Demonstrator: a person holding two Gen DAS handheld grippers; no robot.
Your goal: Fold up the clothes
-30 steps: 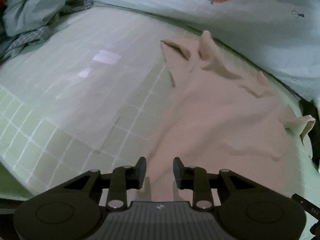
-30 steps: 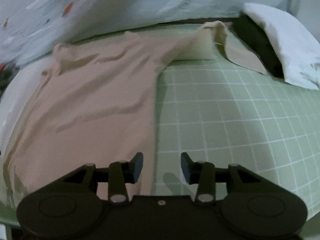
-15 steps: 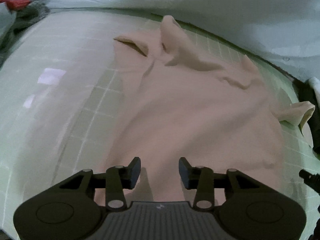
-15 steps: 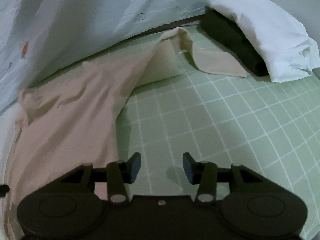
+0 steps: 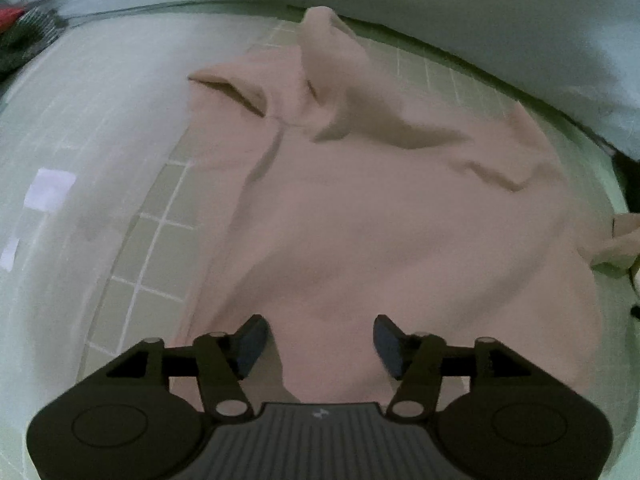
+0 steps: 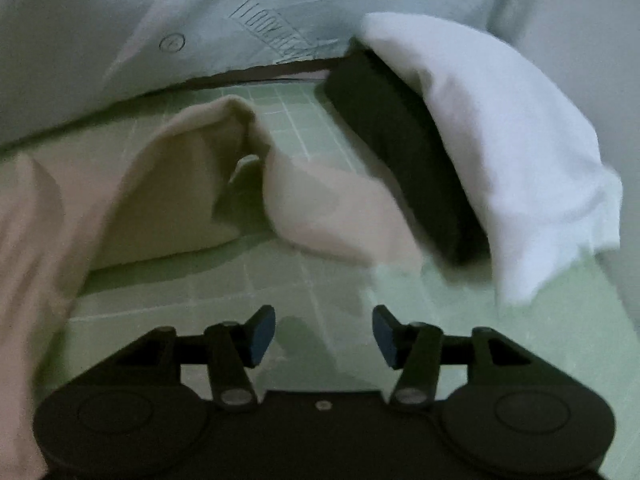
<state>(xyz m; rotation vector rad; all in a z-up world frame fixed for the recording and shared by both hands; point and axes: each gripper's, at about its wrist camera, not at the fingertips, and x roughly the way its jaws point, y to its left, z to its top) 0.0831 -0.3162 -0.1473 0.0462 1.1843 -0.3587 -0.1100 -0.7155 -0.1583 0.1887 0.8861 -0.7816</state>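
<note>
Pillow [image 6: 500,152] only R view; shirt [image 5: 380,240] both.

Both wrist views are dim, with a greenish cast and soft, grainy detail. Fisheye distortion bends the green checked sheet [image 5: 132,264] and leaves black corners. Pale glare patches lie at the left. In the right view, motion blur smears the white pillow [image 6: 500,152]; faint shadows fall beneath the fingertips.
</note>
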